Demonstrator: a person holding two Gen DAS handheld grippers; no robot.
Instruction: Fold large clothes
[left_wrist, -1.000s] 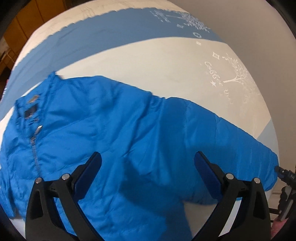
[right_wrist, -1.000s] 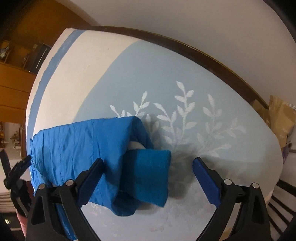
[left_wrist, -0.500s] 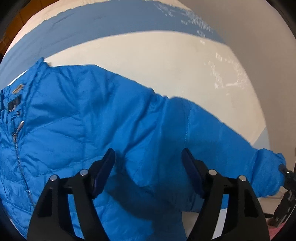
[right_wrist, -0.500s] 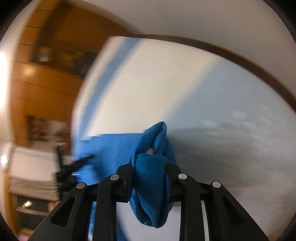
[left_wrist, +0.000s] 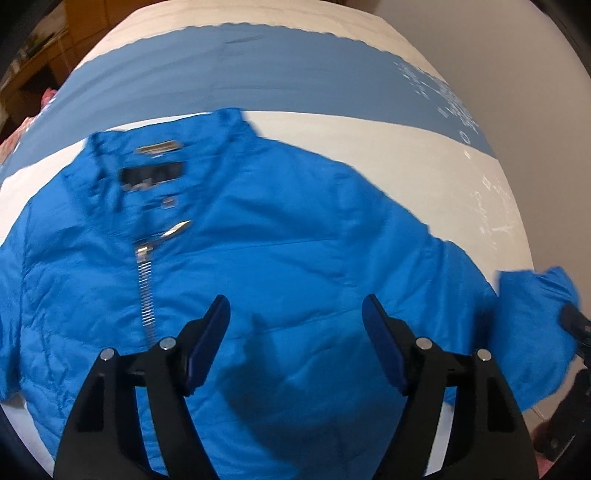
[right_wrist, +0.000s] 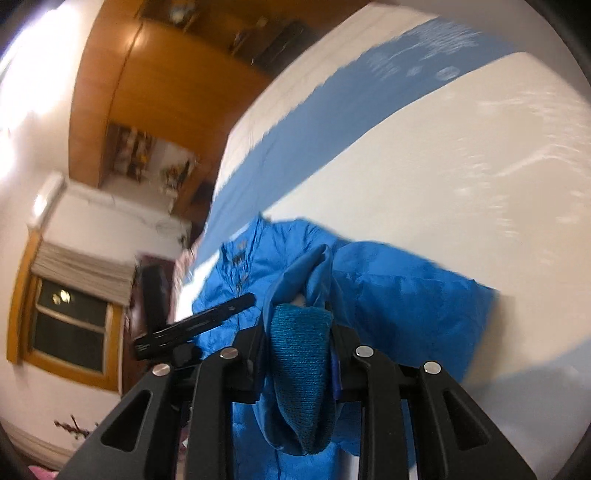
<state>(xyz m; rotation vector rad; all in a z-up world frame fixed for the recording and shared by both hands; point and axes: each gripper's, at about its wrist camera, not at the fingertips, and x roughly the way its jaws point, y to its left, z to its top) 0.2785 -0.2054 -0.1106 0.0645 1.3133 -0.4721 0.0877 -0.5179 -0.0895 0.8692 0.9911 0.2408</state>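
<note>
A bright blue puffer jacket (left_wrist: 280, 251) lies front up on the bed, collar at the far side, silver zipper (left_wrist: 146, 284) partly closed. My left gripper (left_wrist: 295, 336) is open and hovers just above the jacket's chest, holding nothing. My right gripper (right_wrist: 299, 332) is shut on the knitted cuff (right_wrist: 299, 354) of the jacket's sleeve and holds it lifted off the bed. That sleeve (left_wrist: 532, 325) shows raised at the right edge of the left wrist view, with the right gripper's black tip beside it.
The bed cover (left_wrist: 369, 140) is cream with a wide blue band (left_wrist: 258, 70) and white prints. Wooden cabinets (right_wrist: 155, 88) and a window (right_wrist: 70, 325) stand beyond the bed's far side. A wall (left_wrist: 517, 44) runs along the right.
My right gripper closed on the sleeve cuff, lifted it and swung it toward the jacket body. My left gripper moved left over the chest; its jaws narrowed somewhat but stay open.
</note>
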